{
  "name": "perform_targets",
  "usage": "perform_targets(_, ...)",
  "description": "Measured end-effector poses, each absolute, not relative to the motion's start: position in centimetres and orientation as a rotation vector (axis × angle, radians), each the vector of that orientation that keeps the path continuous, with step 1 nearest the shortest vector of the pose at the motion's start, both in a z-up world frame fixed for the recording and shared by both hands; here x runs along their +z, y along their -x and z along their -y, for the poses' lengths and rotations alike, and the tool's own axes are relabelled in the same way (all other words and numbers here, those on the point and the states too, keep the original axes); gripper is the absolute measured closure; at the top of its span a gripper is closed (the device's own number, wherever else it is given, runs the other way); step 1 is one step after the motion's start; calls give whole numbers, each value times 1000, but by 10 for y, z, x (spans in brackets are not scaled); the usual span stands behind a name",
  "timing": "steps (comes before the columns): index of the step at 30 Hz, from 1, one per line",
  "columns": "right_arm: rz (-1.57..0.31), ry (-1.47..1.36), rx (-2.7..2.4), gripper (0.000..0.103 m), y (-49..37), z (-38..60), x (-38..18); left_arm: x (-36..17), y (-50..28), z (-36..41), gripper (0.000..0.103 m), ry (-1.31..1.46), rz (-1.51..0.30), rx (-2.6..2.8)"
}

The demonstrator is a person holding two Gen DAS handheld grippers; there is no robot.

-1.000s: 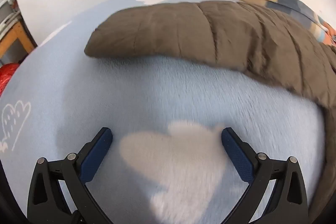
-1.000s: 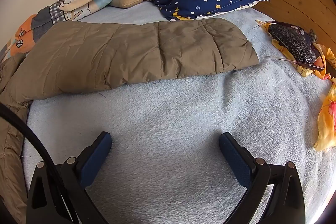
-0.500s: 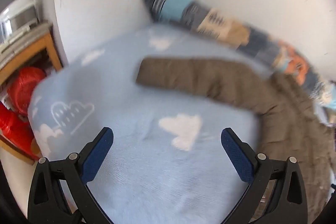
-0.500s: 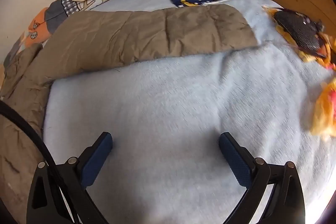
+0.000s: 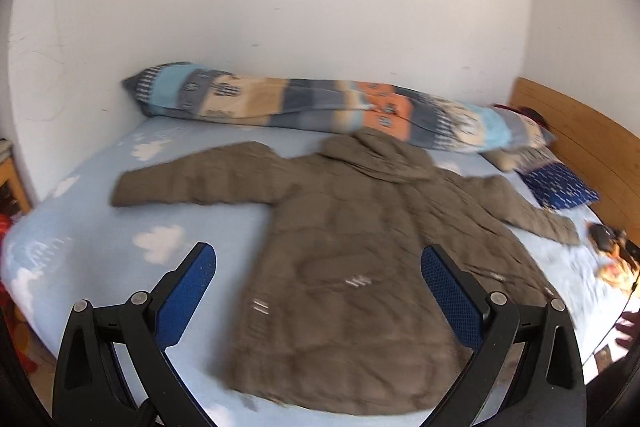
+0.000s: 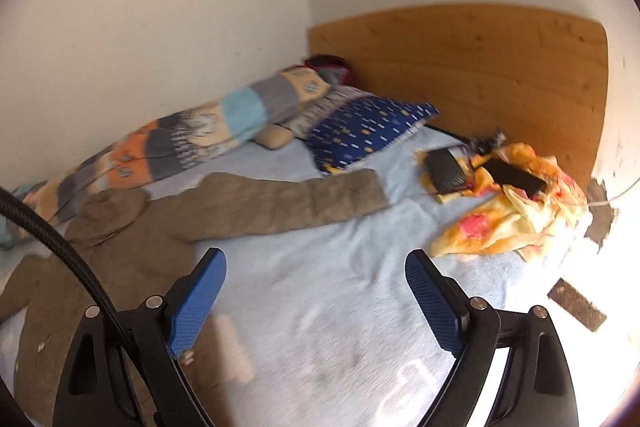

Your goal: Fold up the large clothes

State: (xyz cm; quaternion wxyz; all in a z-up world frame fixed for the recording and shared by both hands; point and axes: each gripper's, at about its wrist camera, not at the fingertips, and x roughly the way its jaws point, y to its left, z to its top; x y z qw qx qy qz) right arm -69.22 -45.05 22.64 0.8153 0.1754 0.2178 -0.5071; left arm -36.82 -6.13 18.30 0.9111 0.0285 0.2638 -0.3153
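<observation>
A: Jacket (image 5: 352, 251), brown, quilted, hooded: one item, spread flat across the middle of the bed (image 5: 80, 227), hood toward the wall edge, one sleeve reaching to the foot end, the other toward the headboard (image 6: 480, 67).

B: Change since a second ago?

A: Both cameras were low over the blanket then, each close to a sleeve. Now both are raised and drawn back; the whole garment shows in the left view. Judgement: laying-out looks finished, no fold begun.

B: Grippers?

A: Left gripper (image 5: 318, 281): released, jaws wide apart, nothing held, above the jacket's lower body. Right gripper (image 6: 316, 297): released likewise, over bare blanket beside the headboard-side sleeve.

B: Other stock?

A: Patchwork quilt roll (image 5: 320, 107) along the wall edge; navy star pillow (image 6: 368, 131) at the headboard corner; yellow floral cloth (image 6: 516, 203) with dark flat objects on it, near the headboard.

B: Anything unclear?

A: Motion blur softens both views. The jacket's hem is partly behind the left gripper's frame. The dark objects cannot be identified. Front or back uppermost: cannot tell.
</observation>
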Motion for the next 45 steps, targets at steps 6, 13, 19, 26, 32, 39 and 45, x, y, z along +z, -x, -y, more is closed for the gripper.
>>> perform_targets(6, -470, -254, -814, 9, 634, 320, 216, 126, 422, 93, 0, -75, -598, -601)
perform_targets(13, -670, -169, -592, 9, 563, 250, 169, 91, 433, 100, 0, -204, -599, -549)
perform_targets(19, -774, -155, -601, 5, 543, 269, 143, 78, 404, 98, 0, -184, -681, -525)
perform_targets(26, -856, -158, -641, 5, 529, 268, 129, 74, 398, 101, 0, -198, -704, -516)
perform_targets(32, -862, -156, -637, 5, 532, 270, 125, 72, 398, 101, 0, -205, -704, -518)
perform_targets(39, -858, -151, -636, 5, 535, 268, 125, 72, 396, 100, 0, -201, -703, -512)
perform_targets(45, -858, -148, -635, 5, 536, 268, 126, 69, 400, 101, 0, -205, -699, -509)
